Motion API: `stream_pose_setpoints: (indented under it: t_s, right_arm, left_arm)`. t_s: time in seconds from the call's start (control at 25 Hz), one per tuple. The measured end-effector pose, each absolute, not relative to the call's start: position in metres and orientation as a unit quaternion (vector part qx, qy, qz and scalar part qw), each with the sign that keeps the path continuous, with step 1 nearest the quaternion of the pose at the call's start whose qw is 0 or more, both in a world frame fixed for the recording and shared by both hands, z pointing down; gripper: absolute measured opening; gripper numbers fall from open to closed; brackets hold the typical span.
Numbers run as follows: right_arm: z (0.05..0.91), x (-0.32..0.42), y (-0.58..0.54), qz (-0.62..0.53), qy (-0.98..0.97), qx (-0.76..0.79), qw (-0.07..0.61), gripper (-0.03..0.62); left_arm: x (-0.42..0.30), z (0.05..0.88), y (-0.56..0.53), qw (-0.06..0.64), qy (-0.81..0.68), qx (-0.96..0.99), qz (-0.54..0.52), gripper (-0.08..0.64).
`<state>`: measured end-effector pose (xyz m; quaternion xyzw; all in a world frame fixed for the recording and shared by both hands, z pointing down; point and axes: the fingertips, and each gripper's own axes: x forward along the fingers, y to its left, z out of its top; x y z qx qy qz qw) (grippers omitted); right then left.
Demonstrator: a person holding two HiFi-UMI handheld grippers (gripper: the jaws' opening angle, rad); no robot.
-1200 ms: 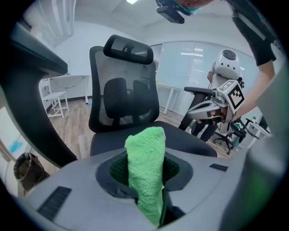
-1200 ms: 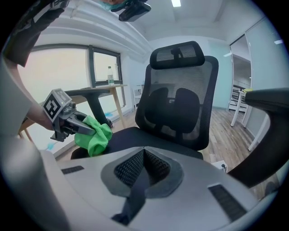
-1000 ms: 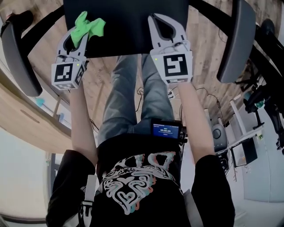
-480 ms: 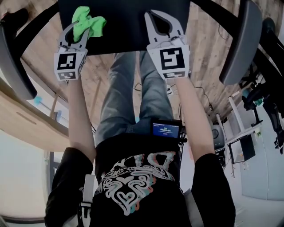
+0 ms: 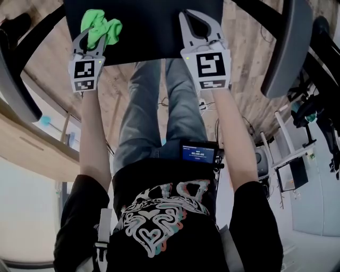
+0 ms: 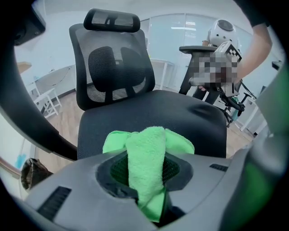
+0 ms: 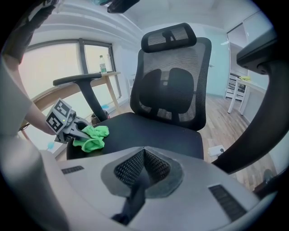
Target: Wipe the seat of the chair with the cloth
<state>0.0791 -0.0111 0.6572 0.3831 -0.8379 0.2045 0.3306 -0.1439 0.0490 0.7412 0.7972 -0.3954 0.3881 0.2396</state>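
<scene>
Green cloth [image 6: 151, 158] was bunched and pinched between the jaws of the L gripper [image 6: 146, 180], w/ its loose folds spilling fwd past the tips. It sat over the front-left part of the black chair seat [image 5: 149, 32], apparently resting on the fabric, near the left armrest [image 7: 76, 80]. R gripper [image 5: 194, 15] was held just above the seat's front-right edge, well apart from the cloth, jaws pressed together w/ nothing between them. Mesh backrest [image 7: 174, 85] and headrest [image 7: 169, 34] stood upright beyond the seat. Person's legs were below the seat edge, on wood floor [image 5: 244, 48].
</scene>
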Motion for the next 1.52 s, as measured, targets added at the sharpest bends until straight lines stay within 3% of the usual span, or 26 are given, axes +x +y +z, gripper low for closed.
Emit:
stream_pose_setpoints:
  t_s: [0.76, 1.16, 1.52]
  right_arm:
    - [0.674, 0.093, -0.002, 0.236, -0.822, 0.392, 0.339, 0.002]
    - [0.675, 0.11, -0.002, 0.24, -0.813, 0.414, 0.333, 0.002]
    - [0.681, 0.133, 0.008, 0.269, -0.794, 0.443, 0.317, 0.002]
  left_arm:
    - [-0.112, 0.751, 0.029, 0.246, -0.39, 0.798, 0.389, 0.106]
    - [-0.065, 0.76, 0.009, 0.251, -0.364, 0.818, 0.369, 0.106]
    - [0.001, 0.755, 0.001, 0.297, -0.346, 0.822, 0.342, 0.106]
